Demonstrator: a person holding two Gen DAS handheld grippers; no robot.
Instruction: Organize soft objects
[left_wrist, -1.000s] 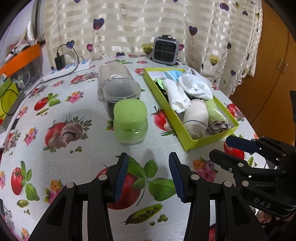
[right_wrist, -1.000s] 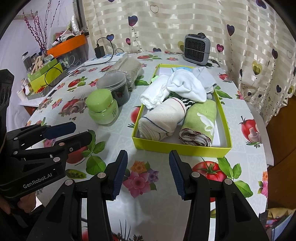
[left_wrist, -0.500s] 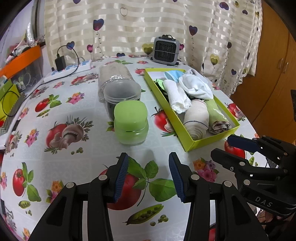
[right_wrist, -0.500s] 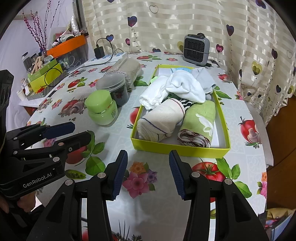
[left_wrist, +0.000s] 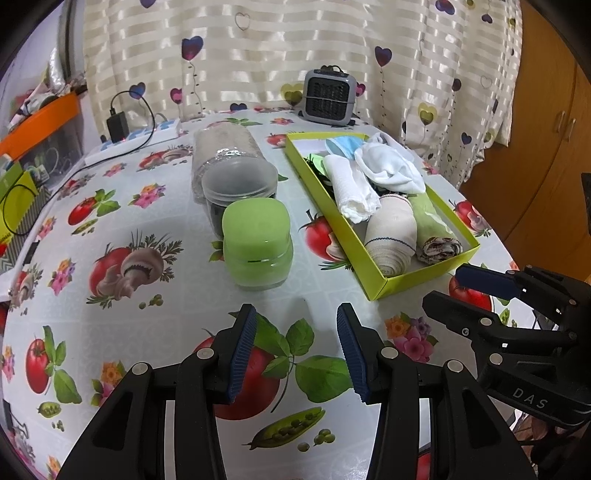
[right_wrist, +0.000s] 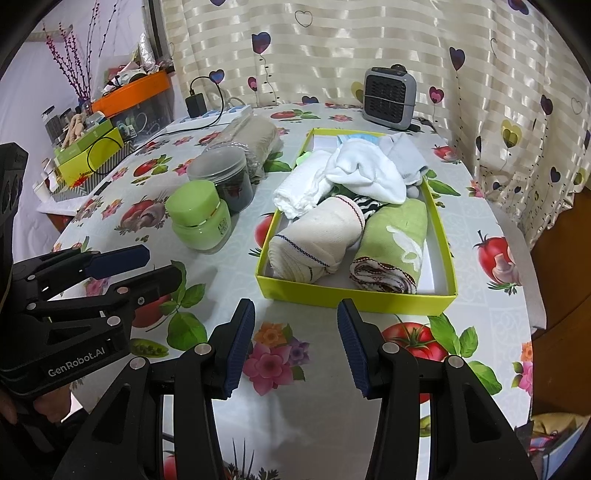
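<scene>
A yellow-green box (right_wrist: 354, 294) (left_wrist: 413, 281) on the table holds several soft items: a cream rolled towel (right_wrist: 314, 240) (left_wrist: 391, 236), a green rolled towel (right_wrist: 395, 243) (left_wrist: 436, 229), a white folded cloth (right_wrist: 299, 188), white socks (right_wrist: 365, 173) (left_wrist: 388, 166) and a blue mask (left_wrist: 341, 144). My left gripper (left_wrist: 295, 347) is open and empty above the tablecloth, in front of a green jar (left_wrist: 256, 243). My right gripper (right_wrist: 295, 343) is open and empty just in front of the box's near wall.
A dark jar with a clear lid (left_wrist: 240, 184) and a plastic-wrapped roll (left_wrist: 225, 147) stand behind the green jar. A grey heater (right_wrist: 389, 98) sits at the back. A power strip with charger (left_wrist: 129, 140) and an orange bin (right_wrist: 133, 92) lie at the left.
Both grippers have barely moved; the view has drifted very slightly. Both stay open and empty.
</scene>
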